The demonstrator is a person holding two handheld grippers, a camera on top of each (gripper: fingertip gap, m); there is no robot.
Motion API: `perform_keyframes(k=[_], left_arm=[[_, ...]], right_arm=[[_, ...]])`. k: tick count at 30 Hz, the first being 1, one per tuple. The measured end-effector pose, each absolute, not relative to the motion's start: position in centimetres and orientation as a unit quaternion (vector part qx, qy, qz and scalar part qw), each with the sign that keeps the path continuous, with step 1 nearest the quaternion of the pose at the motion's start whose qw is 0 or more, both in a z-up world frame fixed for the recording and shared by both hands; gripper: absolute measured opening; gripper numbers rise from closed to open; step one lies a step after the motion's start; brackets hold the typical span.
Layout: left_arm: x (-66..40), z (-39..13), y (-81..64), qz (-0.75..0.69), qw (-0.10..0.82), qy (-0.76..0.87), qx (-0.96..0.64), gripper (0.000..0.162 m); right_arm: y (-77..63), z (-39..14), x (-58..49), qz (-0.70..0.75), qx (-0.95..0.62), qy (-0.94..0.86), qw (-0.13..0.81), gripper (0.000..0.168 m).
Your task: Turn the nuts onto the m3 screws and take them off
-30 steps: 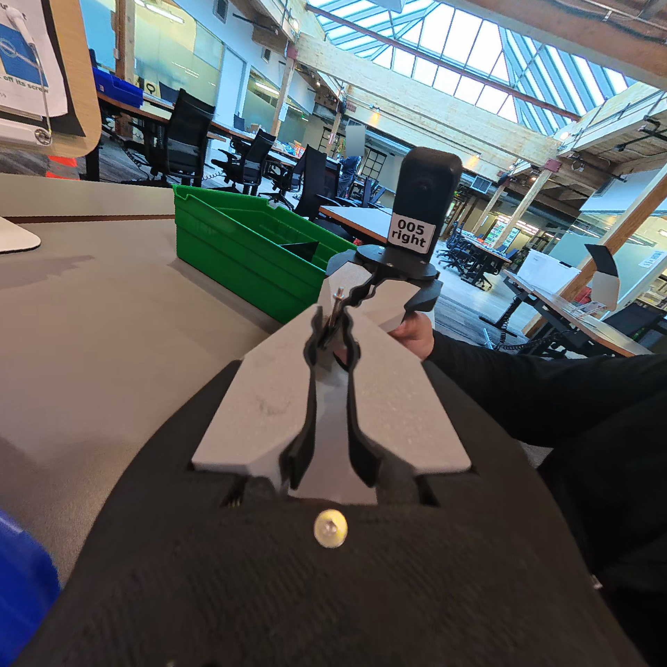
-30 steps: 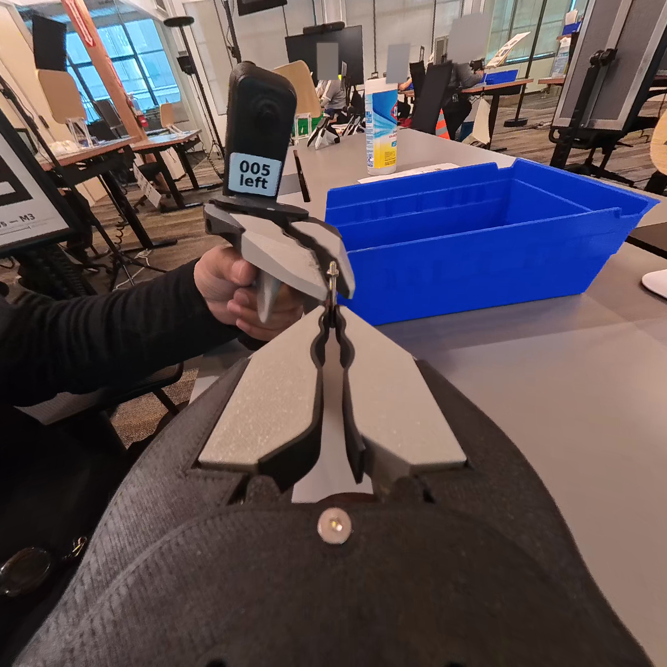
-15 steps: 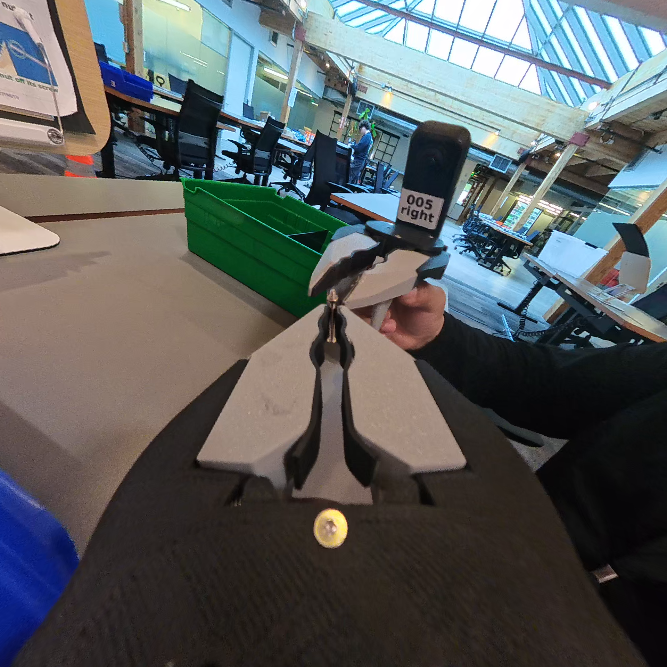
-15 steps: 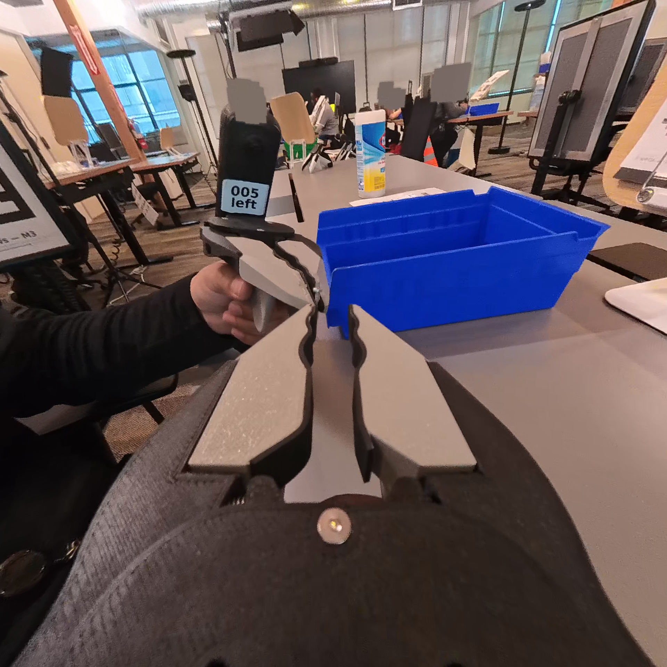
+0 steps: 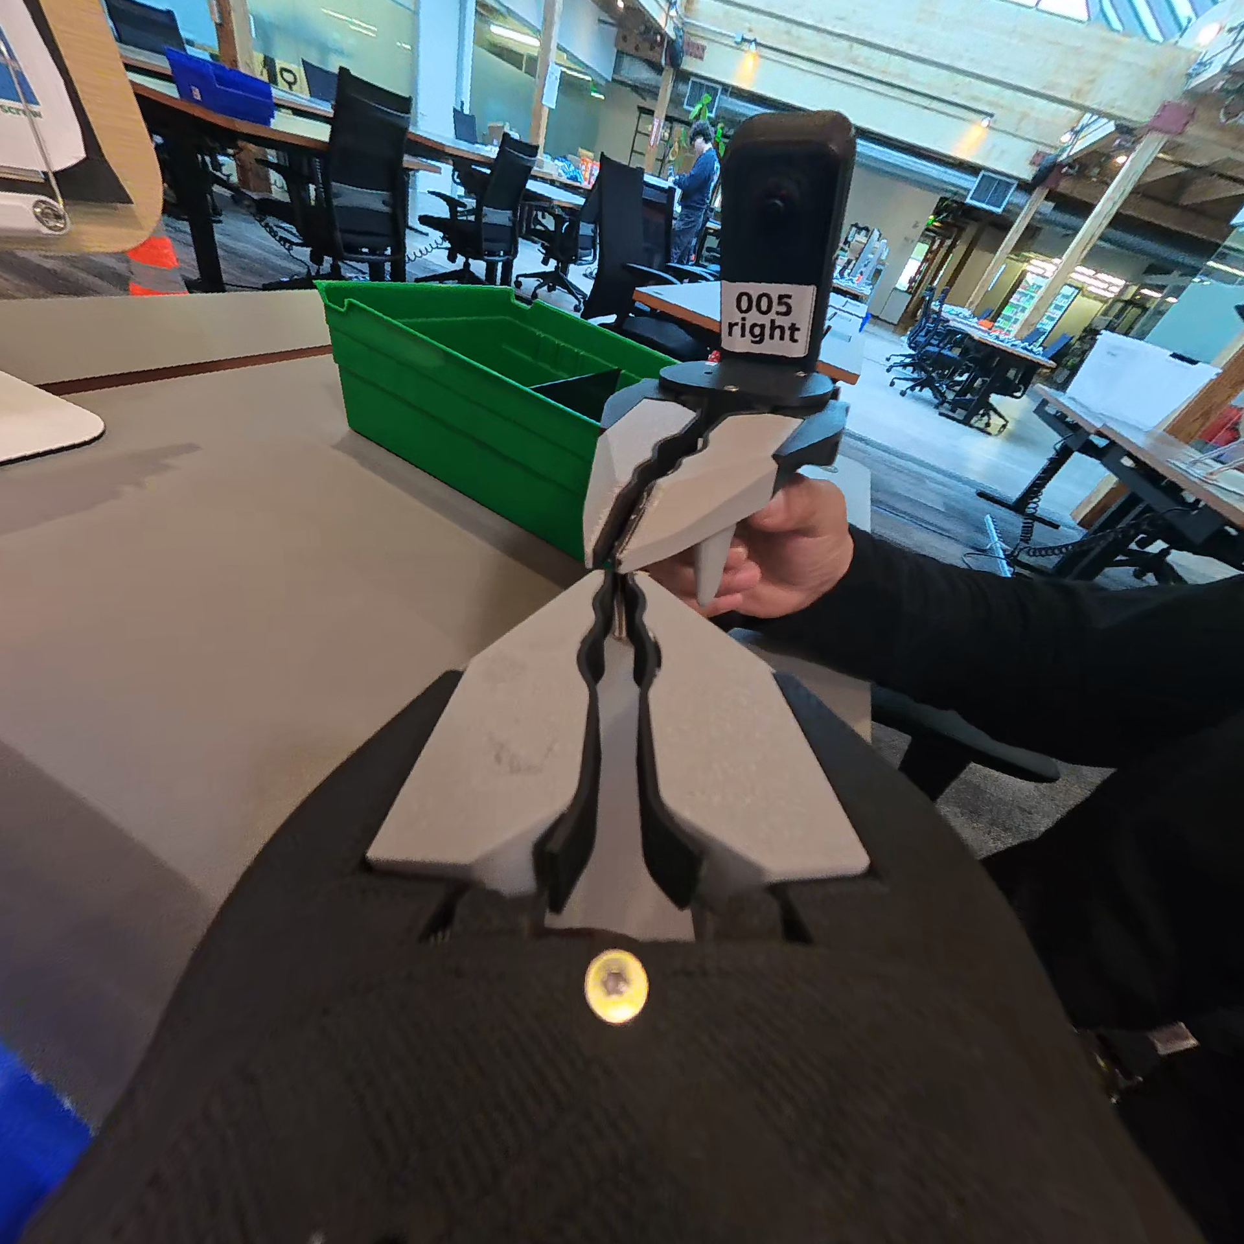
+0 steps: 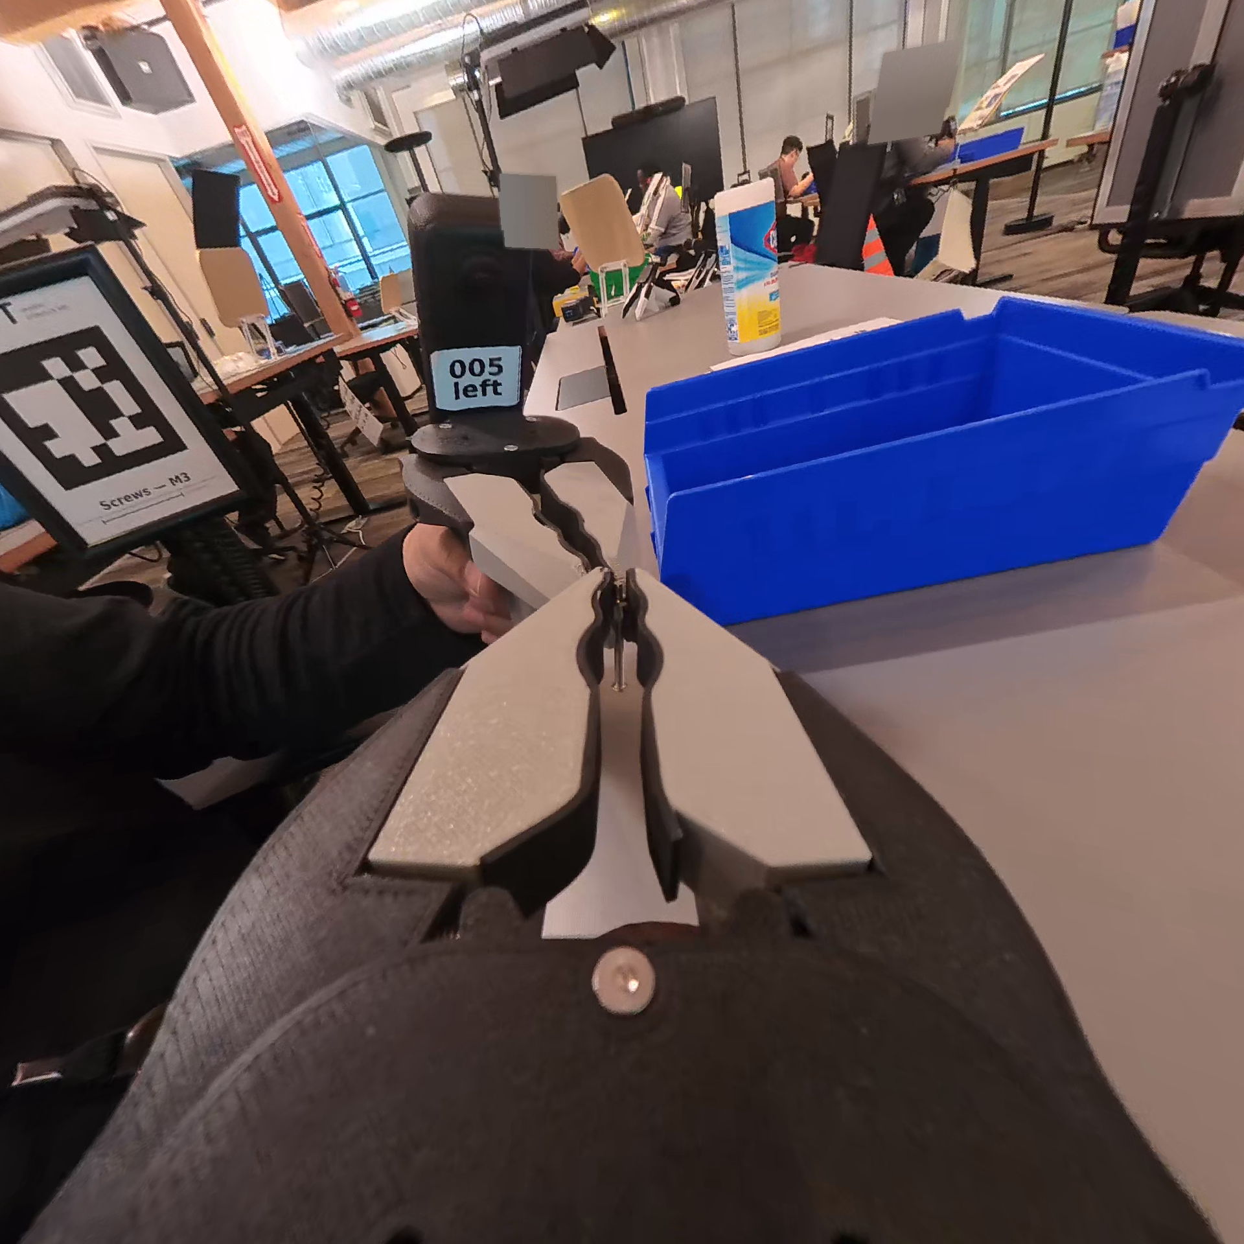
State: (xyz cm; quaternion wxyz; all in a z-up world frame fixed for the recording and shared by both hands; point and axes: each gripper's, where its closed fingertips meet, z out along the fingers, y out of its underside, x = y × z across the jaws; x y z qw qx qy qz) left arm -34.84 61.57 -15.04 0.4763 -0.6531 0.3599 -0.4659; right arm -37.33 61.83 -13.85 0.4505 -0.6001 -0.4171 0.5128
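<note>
My left gripper (image 5: 614, 585) is shut on a thin silver M3 screw (image 5: 616, 616), held above the grey table's front edge. My right gripper (image 5: 609, 559) meets it tip to tip from the other side. In the right wrist view my right gripper (image 6: 616, 579) is shut at its tips on a small dark nut (image 6: 618, 596) on the screw. The screw's shaft (image 6: 617, 653) runs back into the gap between its fingers. The left gripper (image 6: 606, 565) shows beyond, held by a hand in a black sleeve.
A green bin (image 5: 458, 404) stands on the grey table (image 5: 235, 572) behind the right gripper. A blue bin (image 6: 942, 485) stands on the table behind the left gripper. A wipes canister (image 6: 750, 269) stands farther back. A sign stand (image 6: 87, 404) is off the table.
The right gripper was shut at the screw, opened and drew back half a second ago, and has now come back and shut at the screw's tip. The left gripper kept its hold.
</note>
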Motion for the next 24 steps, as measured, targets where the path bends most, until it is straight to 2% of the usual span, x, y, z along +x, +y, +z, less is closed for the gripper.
perform_keyframes(k=[5,8,9,10,24], left_arm=[[-34.85,-14.86,61.64,-0.480,0.478,0.345,-0.650,0.001],[-34.77,-15.10,61.77,-0.474,0.481,0.342,-0.653,0.016],[-34.71,-15.17,61.72,-0.474,0.480,0.344,-0.653,0.014],[-34.63,-15.19,61.56,-0.475,0.480,0.347,-0.651,0.002],[-34.59,-15.73,61.47,-0.486,0.474,0.337,-0.652,0.003]], right_arm=[[62.04,-13.76,-37.33,0.515,-0.602,-0.408,0.454,0.000],[62.03,-13.67,-37.34,0.519,-0.602,-0.405,0.453,0.000],[62.06,-13.67,-37.34,0.518,-0.602,-0.404,0.453,0.000],[62.07,-13.66,-37.33,0.518,-0.602,-0.405,0.454,0.000],[62.01,-13.58,-37.33,0.519,-0.601,-0.404,0.454,0.000]])
